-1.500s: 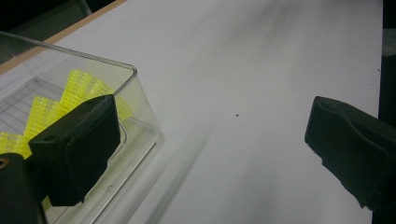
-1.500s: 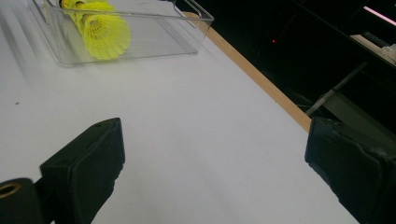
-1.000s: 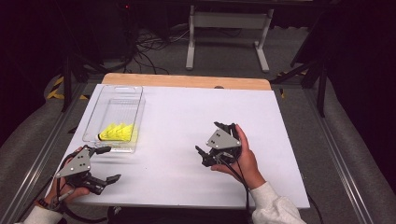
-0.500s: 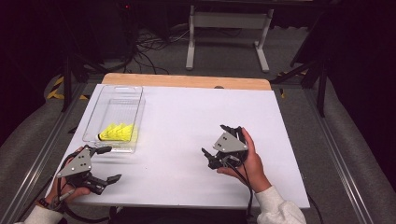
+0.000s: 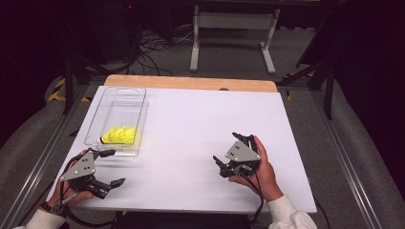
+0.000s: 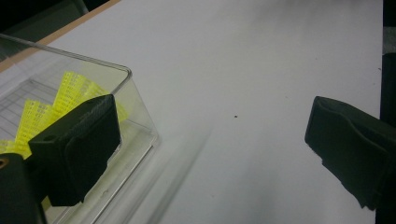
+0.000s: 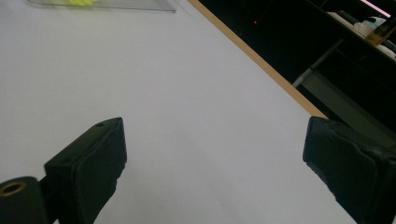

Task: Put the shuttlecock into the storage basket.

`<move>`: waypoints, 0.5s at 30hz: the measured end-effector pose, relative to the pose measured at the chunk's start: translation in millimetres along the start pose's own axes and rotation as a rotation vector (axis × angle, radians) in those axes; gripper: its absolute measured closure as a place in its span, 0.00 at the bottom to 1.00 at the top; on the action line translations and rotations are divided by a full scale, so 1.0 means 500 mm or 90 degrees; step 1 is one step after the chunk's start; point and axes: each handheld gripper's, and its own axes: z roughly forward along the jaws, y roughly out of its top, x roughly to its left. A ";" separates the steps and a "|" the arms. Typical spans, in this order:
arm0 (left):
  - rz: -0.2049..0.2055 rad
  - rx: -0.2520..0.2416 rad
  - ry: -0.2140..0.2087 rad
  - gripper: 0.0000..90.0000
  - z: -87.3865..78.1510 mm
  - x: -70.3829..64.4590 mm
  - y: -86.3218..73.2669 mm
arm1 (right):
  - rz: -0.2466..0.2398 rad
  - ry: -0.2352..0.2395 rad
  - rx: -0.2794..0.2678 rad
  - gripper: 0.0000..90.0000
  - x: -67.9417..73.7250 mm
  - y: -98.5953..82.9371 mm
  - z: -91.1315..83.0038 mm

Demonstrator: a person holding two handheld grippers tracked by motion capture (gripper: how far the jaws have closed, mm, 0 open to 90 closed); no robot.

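While the yellow shuttlecocks (image 5: 119, 135) lie in the near end of the clear tray (image 5: 128, 94) at the table's (image 5: 200, 119) left side, the left gripper (image 5: 111, 167) rests just beside the tray's near corner, jaws wide apart and empty. The right gripper (image 5: 228, 160), well apart, also has its jaws spread on nothing.

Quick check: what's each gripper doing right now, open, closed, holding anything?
Left gripper: open, empty, beside the clear tray that holds the yellow shuttlecocks.
Right gripper: open, empty, over the white table.
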 end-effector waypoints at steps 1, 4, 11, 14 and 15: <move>0.000 0.001 0.000 0.05 0.000 0.000 0.000 | 0.001 -0.002 0.001 0.08 0.000 -0.004 -0.002; 0.001 0.001 -0.001 0.05 0.001 0.000 0.000 | 0.004 0.000 -0.003 0.08 0.000 -0.010 -0.006; -0.001 0.002 -0.003 0.05 0.003 -0.002 0.001 | 0.008 0.001 -0.002 0.08 0.003 -0.031 -0.015; 0.001 -0.001 -0.003 0.05 0.004 -0.002 0.002 | 0.009 0.002 -0.001 0.08 0.006 -0.041 -0.019; 0.001 0.000 -0.003 0.05 0.004 -0.002 0.002 | 0.010 0.003 -0.001 0.09 0.007 -0.045 -0.022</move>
